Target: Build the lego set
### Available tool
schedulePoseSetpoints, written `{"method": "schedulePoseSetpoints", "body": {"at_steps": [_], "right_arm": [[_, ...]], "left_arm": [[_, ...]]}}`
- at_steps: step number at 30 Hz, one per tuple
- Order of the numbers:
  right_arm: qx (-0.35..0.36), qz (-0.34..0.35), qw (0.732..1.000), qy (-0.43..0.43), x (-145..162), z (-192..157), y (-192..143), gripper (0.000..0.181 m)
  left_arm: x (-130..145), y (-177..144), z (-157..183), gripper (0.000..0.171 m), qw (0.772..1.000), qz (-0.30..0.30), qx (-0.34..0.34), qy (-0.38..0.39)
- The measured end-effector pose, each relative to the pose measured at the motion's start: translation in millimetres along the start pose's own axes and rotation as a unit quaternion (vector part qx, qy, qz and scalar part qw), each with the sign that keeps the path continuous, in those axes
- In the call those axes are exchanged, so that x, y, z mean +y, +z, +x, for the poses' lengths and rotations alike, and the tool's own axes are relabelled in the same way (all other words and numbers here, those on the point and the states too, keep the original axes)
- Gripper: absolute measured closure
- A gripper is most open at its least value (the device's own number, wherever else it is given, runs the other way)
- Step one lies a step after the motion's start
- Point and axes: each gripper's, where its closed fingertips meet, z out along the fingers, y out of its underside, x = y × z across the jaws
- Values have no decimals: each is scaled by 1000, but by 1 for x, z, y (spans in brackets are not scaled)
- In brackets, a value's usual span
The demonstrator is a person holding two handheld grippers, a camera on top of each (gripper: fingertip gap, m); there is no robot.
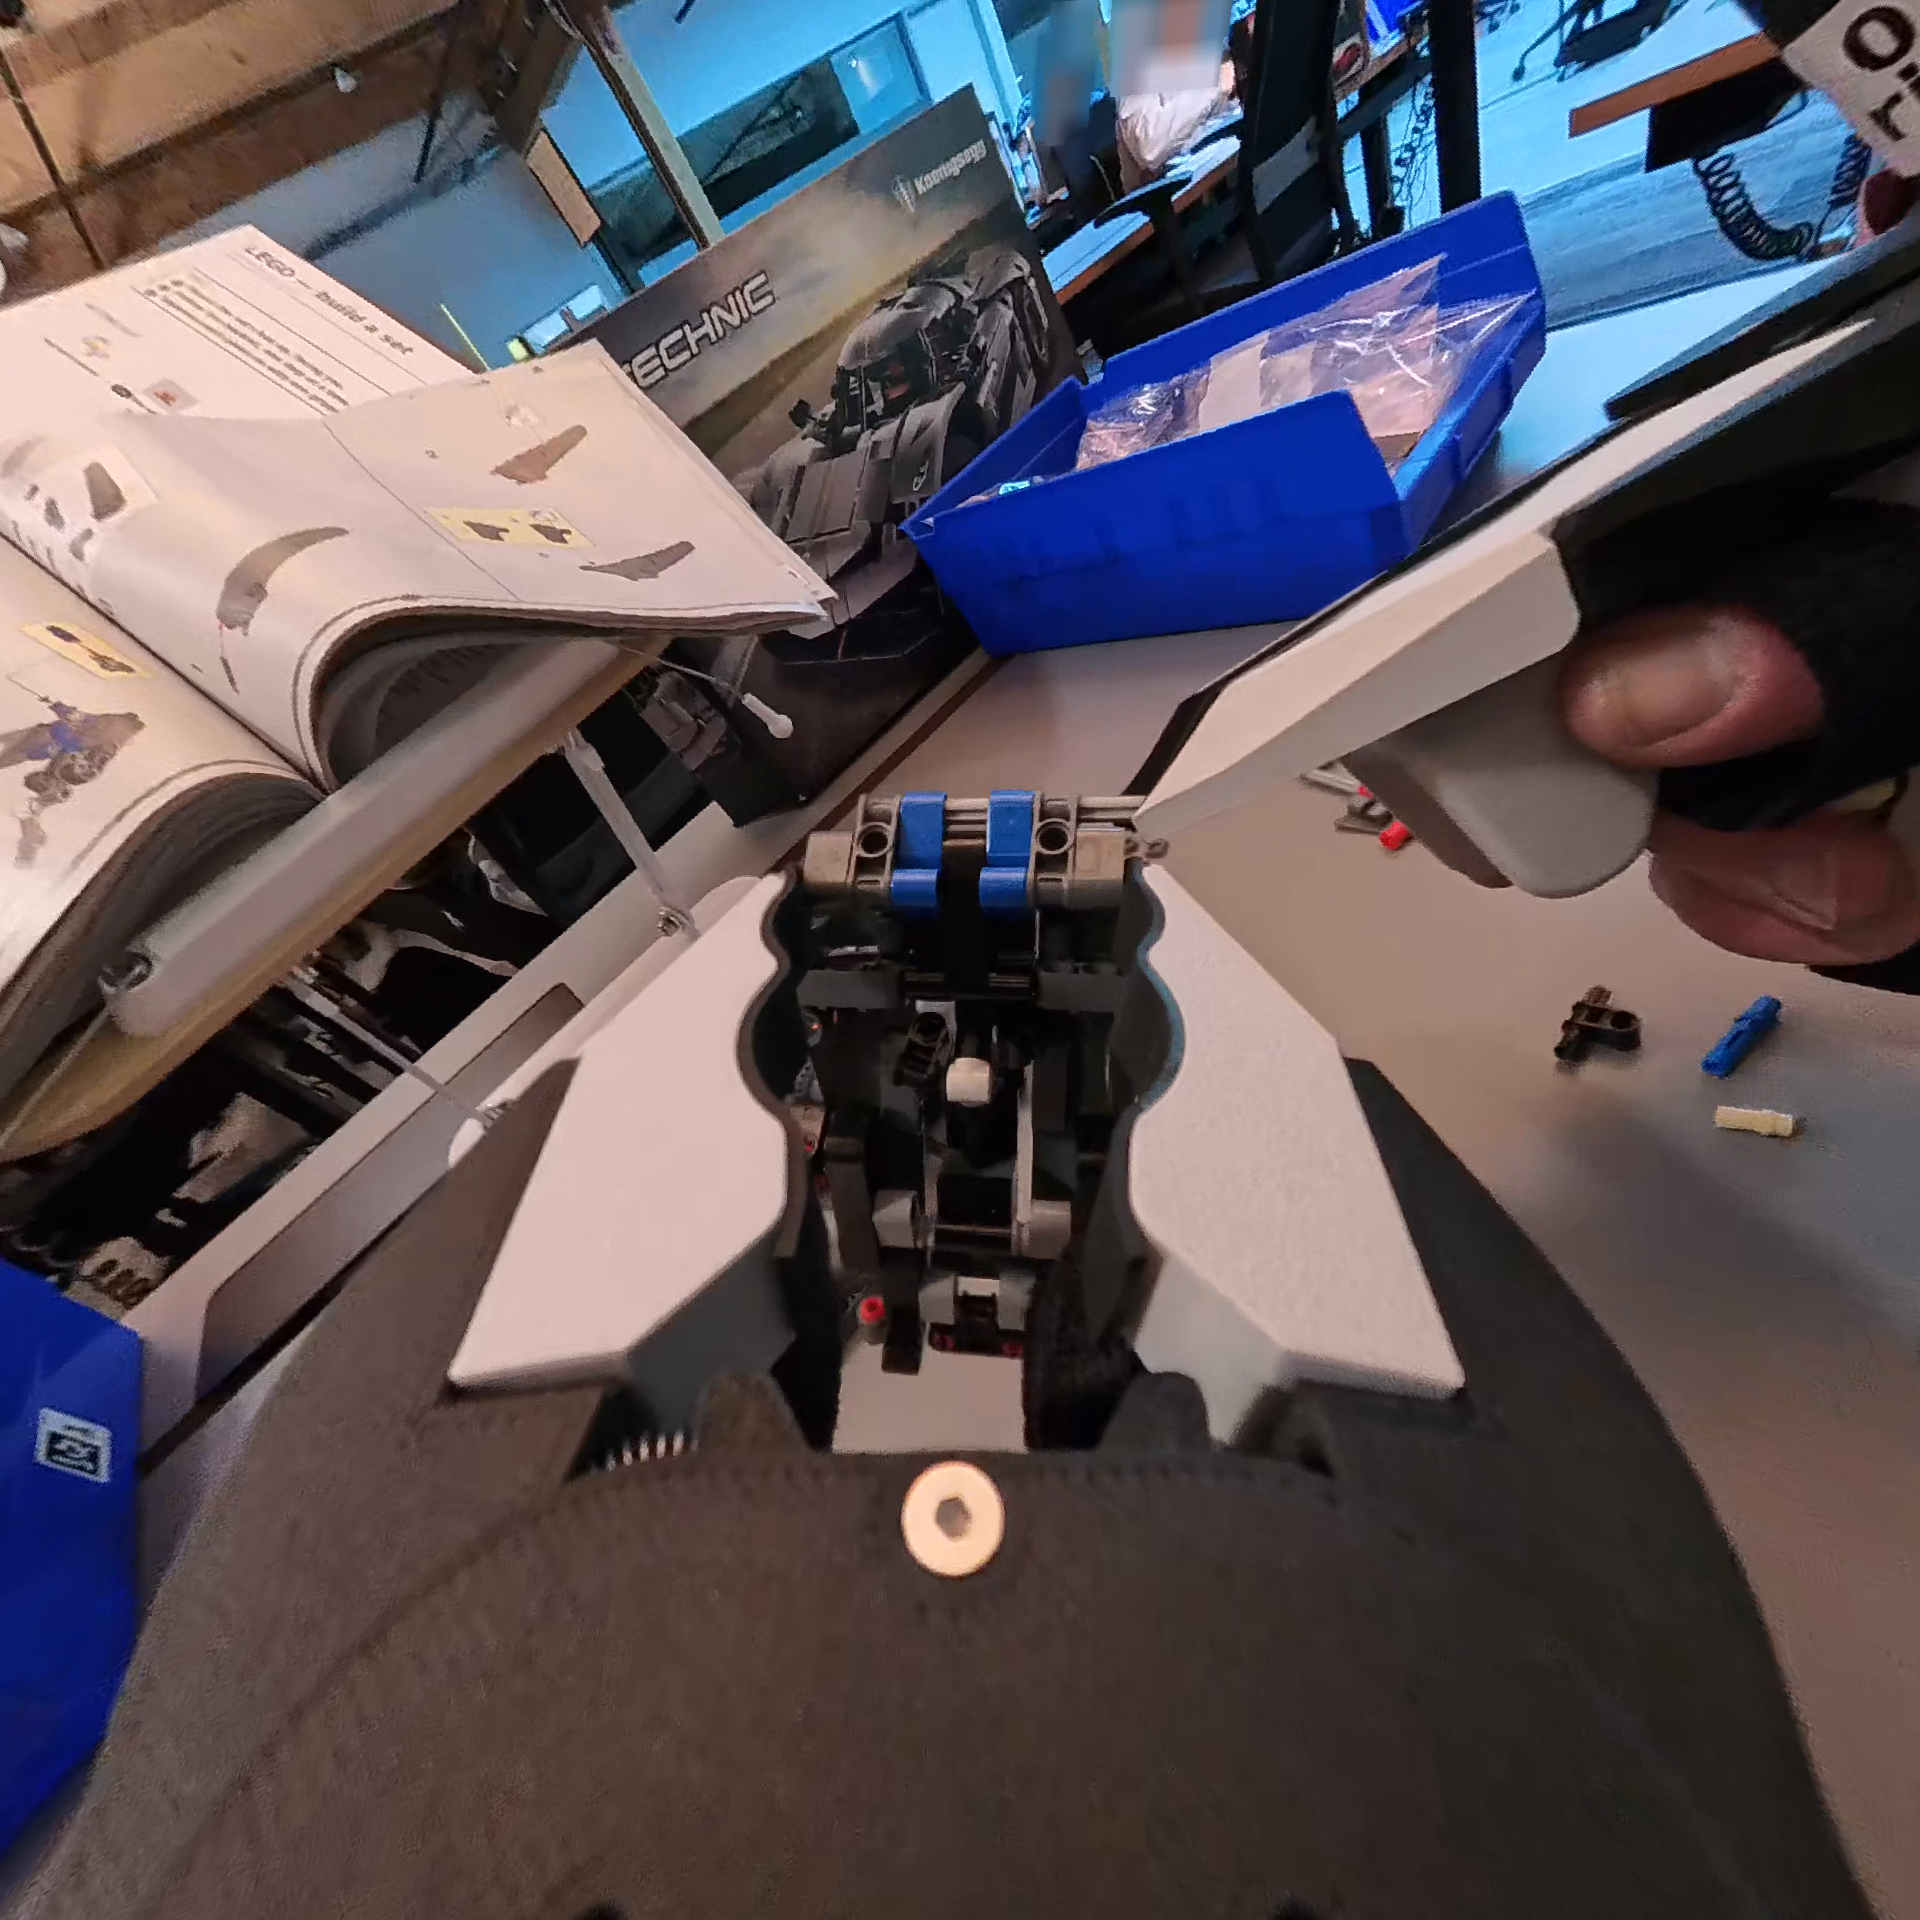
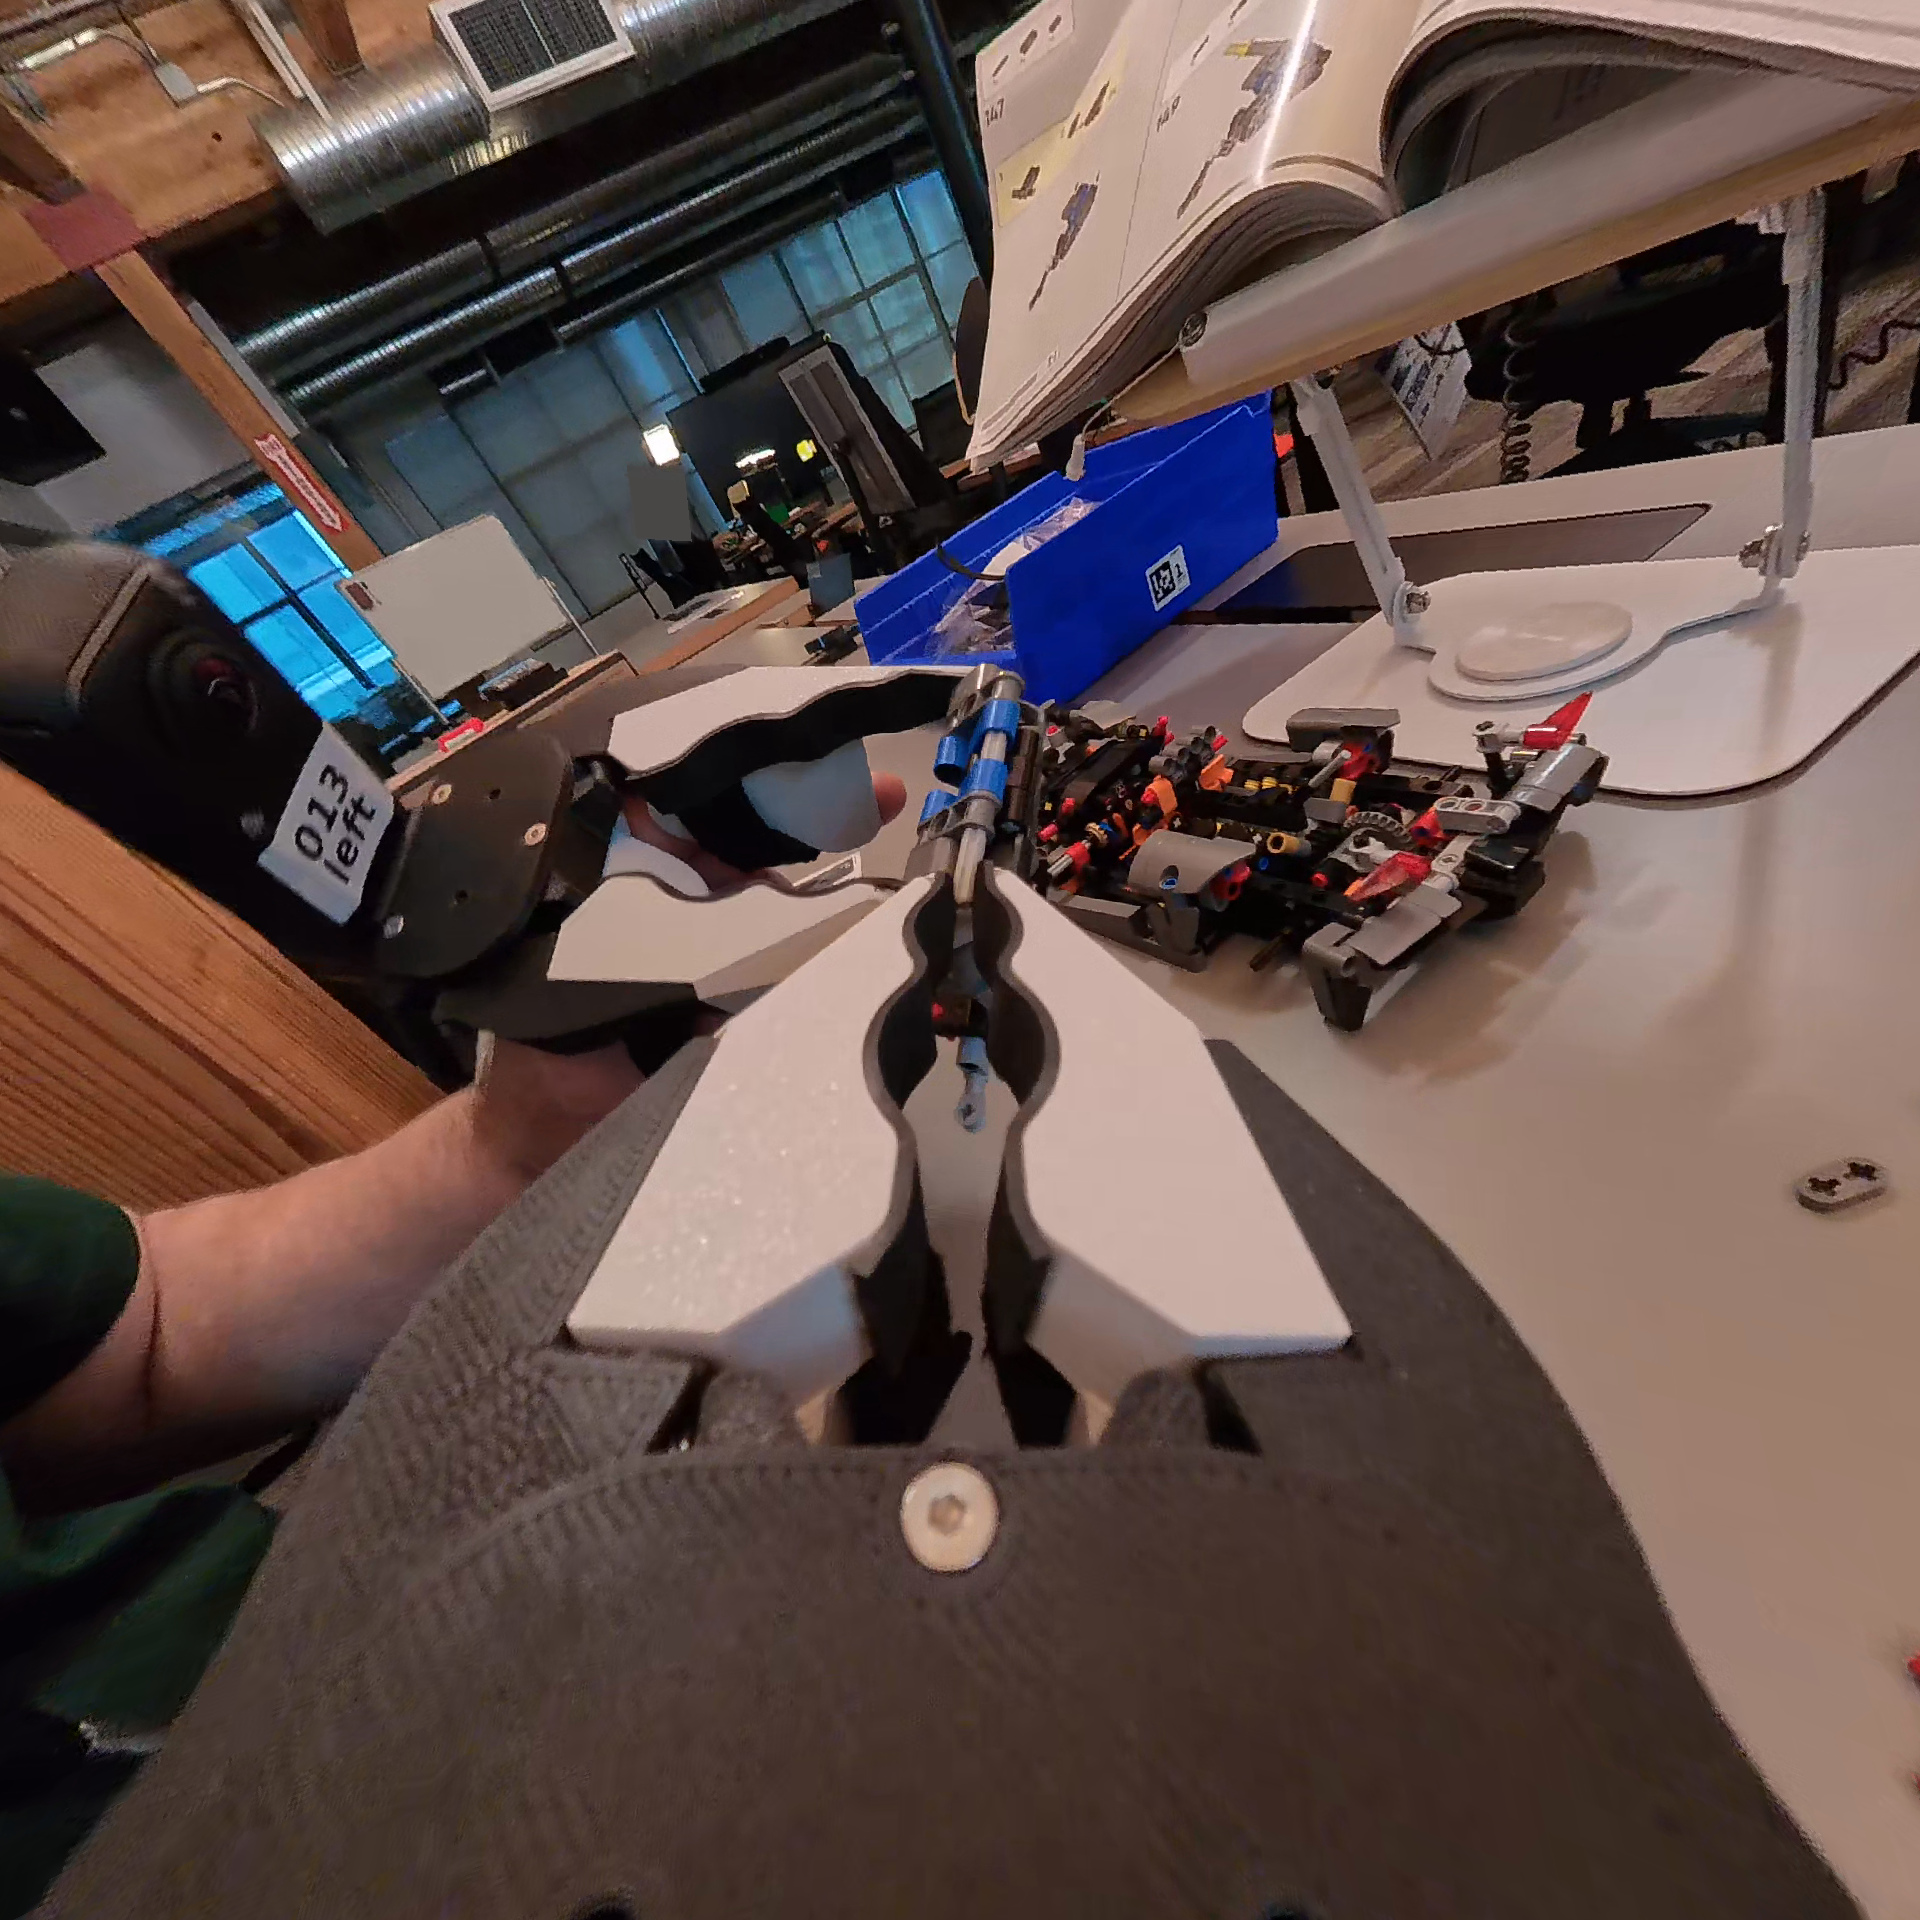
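My left gripper [image 1: 966,904] is shut on a small black and grey lego sub-assembly [image 1: 966,1039] with two blue clips [image 1: 920,847] at its far end. It holds the assembly above the table. My right gripper [image 2: 968,891] is shut on a thin grey axle piece [image 2: 971,1081] at the assembly's end. In the left wrist view, the right gripper's tip [image 1: 1148,826] touches the assembly's far right corner. The left gripper [image 2: 925,790] also shows in the right wrist view. A large, colourful lego chassis [image 2: 1299,842] lies on the white table [image 2: 1558,1091] beyond them.
Loose parts lie on the table: a black connector [image 1: 1595,1023], a blue pin [image 1: 1740,1034], a tan pin [image 1: 1756,1120] and a grey plate [image 2: 1839,1184]. Blue bins [image 1: 1247,499] [image 2: 1091,582] hold bagged parts. An open instruction book [image 1: 312,520] sits on a white stand [image 2: 1538,634]. The set's box [image 1: 883,343] stands behind.
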Motion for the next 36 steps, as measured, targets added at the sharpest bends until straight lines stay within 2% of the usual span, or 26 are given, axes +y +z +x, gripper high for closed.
{"method": "schedulePoseSetpoints", "body": {"at_steps": [6, 10, 13, 16, 20, 21, 22, 24, 26, 29, 32, 36], "right_arm": [[15, -8, 999, -29, 3, 1, -8, 180], [61, -25, 992, -108, 3, 1, -10, 179], [99, -44, 977, -181, 4, 1, -10, 179], [138, -76, 948, -277, 8, 4, -12, 180], [148, -90, 929, -328, 8, 3, -16, 180], [135, -97, 926, -339, 12, 0, -16, 181], [117, -103, 925, -346, 19, -6, -18, 181], [108, -102, 934, -325, 26, -11, -22, 181], [74, -83, 964, -242, 22, -11, -22, 181], [44, -43, 990, -125, 2, 1, -25, 179], [-10, -44, 998, -41, 2, -4, -16, 164], [-39, -33, 998, 21, 0, -5, -11, 173]], "left_arm": [[0, 3, 8, 115, 1000, 4, 25, -16], [0, 4, 10, 115, 999, 6, 37, -37], [-1, 3, 10, 115, 998, 10, 41, -45], [3, 5, 13, 115, 997, 4, 51, -54], [1, 6, 15, 115, 996, 8, 63, -67], [2, 5, 14, 115, 996, 7, 59, -62], [10, 4, -8, 115, 997, -11, 12, -71], [16, -7, -52, 115, 989, 8, -15, -146], [9, -7, -35, 114, 997, 0, -1, -78], [3, -2, -17, 115, 998, 9, 9, -53], [-8, -2, -6, 114, 1000, 15, 16, 13], [-7, 0, 11, 114, 998, 14, 19, 65]]}}
